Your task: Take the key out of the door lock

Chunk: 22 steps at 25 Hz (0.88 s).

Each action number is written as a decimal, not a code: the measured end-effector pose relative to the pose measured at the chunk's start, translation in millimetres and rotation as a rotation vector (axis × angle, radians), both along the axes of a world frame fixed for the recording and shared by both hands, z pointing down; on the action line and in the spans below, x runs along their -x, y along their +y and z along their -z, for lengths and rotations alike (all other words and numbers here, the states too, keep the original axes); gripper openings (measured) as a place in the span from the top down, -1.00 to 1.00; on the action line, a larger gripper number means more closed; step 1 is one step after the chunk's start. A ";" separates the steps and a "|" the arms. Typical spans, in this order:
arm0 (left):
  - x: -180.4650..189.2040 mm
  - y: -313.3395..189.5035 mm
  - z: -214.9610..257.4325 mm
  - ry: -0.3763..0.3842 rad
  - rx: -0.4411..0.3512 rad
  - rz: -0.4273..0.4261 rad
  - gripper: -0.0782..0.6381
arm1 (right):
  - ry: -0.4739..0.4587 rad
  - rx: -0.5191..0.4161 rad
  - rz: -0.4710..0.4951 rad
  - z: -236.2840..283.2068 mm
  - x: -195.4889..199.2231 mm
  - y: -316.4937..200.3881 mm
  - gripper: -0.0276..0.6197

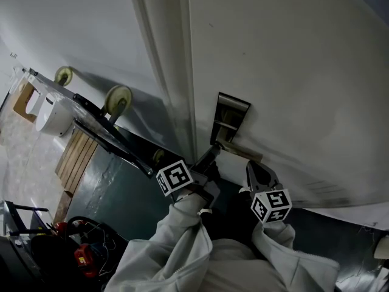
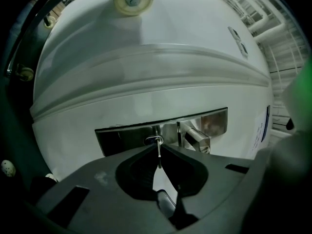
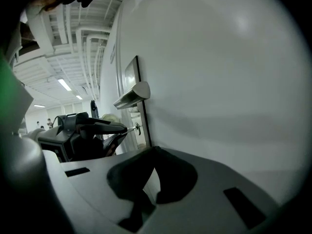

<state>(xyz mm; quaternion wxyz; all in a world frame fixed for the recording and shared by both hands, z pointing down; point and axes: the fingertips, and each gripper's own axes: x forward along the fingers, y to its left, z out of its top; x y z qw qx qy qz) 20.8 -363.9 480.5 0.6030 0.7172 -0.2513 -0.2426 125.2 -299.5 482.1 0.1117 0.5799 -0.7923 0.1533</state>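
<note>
A slim metal key point(image 2: 159, 156) sticks out of the keyhole point(image 2: 154, 140) in the steel lock plate point(image 2: 126, 134) of a white door point(image 2: 146, 72). My left gripper point(image 2: 159, 149) is shut on the key's shaft, right at the plate. From the right gripper view, the left gripper point(image 3: 97, 130) holds the key point(image 3: 130, 128) below the lever handle point(image 3: 132, 96). In the head view, the left gripper point(image 1: 209, 157) reaches the lock plate point(image 1: 230, 117). My right gripper point(image 1: 258, 174) hangs shut and empty beside it, close to the door face.
The lever handle point(image 2: 197, 138) juts out just right of the key. Left of the door stand a cart with pale wheels point(image 1: 118, 99), a wooden pallet point(image 1: 76, 154) and a red tool point(image 1: 82, 254) on the dark floor.
</note>
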 end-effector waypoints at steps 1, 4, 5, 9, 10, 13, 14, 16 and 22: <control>0.3 0.2 0.2 -0.002 0.002 0.002 0.70 | -0.001 -0.001 0.001 0.4 0.3 0.9 0.75; 1.1 0.2 -0.2 0.007 0.015 0.007 0.71 | -0.002 0.001 0.005 0.1 1.3 3.0 0.75; 1.2 0.4 -0.4 0.013 0.021 0.010 0.71 | -0.003 0.001 0.007 0.0 1.3 3.2 0.75; 4.6 10.3 1.0 0.040 0.027 0.009 0.71 | -0.004 0.001 0.012 -0.3 1.6 4.2 0.75; 5.7 13.8 2.3 0.053 0.023 0.006 0.71 | -0.003 0.002 0.012 -0.6 1.4 4.3 0.75; 8.3 20.5 4.1 0.068 0.012 0.002 0.71 | -0.004 0.003 0.016 -1.8 3.5 5.3 0.75; 8.6 21.5 4.5 0.075 0.011 0.001 0.71 | -0.006 0.002 0.018 -2.1 4.9 6.0 0.75; 9.2 22.2 4.3 0.079 0.011 0.001 0.71 | -0.007 -0.002 0.020 -2.2 6.4 7.1 0.75; 13.4 27.0 2.0 0.073 0.018 -0.003 0.71 | -0.010 -0.004 0.005 -1.8 4.9 13.1 0.75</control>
